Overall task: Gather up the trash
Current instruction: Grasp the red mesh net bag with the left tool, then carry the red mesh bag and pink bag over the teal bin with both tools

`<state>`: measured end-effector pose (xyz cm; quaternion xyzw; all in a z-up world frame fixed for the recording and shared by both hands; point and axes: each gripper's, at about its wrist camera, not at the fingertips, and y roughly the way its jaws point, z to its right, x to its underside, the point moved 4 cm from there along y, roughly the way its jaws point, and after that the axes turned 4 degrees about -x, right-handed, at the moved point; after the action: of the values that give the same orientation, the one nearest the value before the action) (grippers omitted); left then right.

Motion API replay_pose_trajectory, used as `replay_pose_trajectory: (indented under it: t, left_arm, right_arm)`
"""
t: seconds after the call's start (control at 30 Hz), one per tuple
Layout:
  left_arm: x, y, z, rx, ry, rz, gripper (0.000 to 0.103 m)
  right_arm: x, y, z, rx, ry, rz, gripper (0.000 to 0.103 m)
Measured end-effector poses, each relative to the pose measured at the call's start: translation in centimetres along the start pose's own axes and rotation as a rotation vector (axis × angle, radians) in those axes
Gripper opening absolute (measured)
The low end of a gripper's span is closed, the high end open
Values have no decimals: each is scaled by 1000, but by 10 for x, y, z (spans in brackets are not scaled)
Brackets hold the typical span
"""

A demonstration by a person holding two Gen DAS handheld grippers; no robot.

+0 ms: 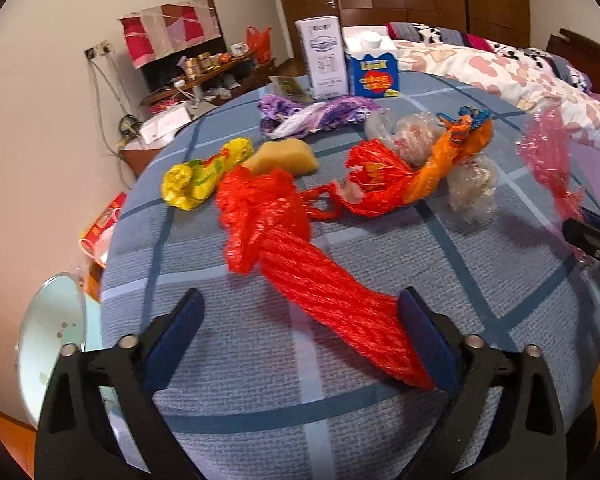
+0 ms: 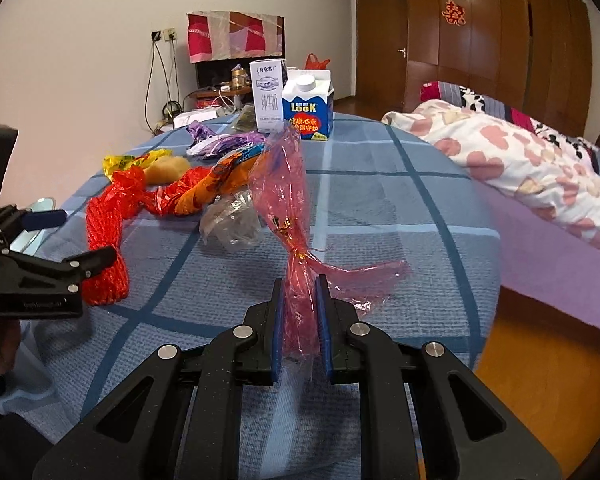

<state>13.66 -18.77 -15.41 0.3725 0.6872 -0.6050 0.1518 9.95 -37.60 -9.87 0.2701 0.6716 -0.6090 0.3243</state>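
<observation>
Straddling the red mesh bag (image 1: pixel 324 292) running near-to-far, the left claw (image 1: pixel 300 300) gapes wide while the right claw (image 2: pixel 299 292) pinches the pink wrapper (image 2: pixel 288 200).

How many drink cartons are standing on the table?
2: the white milk carton and the blue carton beside it on its right, at the table's far edge. More may be hidden.

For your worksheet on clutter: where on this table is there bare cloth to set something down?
Bare cloth lies right of the clear plastic bag, between the blue carton and the table edge nearest the bed. The left half is crowded with the red net bag and wrappers.
</observation>
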Motion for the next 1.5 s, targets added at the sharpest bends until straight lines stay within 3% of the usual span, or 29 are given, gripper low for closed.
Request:
replay_pose_trajectory:
  t: [0.13, 0.27, 0.43, 0.6, 1.03, 1.5]
  left_arm:
    - [0, -6, 16, 108, 53, 5, 41]
    - [0, -11, 25, 119, 105, 23, 19]
    - [2, -28, 12, 159, 94, 47, 16]
    - [4, -52, -12, 147, 86, 97, 16]
    - [17, -72, -101, 22, 22, 134, 16]
    - [45, -63, -189, -87, -85, 92, 16]
  right_arm:
    - [-1, -2, 0, -9, 9, 6, 16]
    - [-4, -9, -3, -17, 11, 19, 16]
    - [-12, -22, -12, -23, -2, 48, 16]
    - [-24, -33, -28, -50, -26, 74, 16]
    - [-47, -22, -90, -160, -101, 46, 16]
    - [-74, 17, -170, -263, -188, 9, 16]
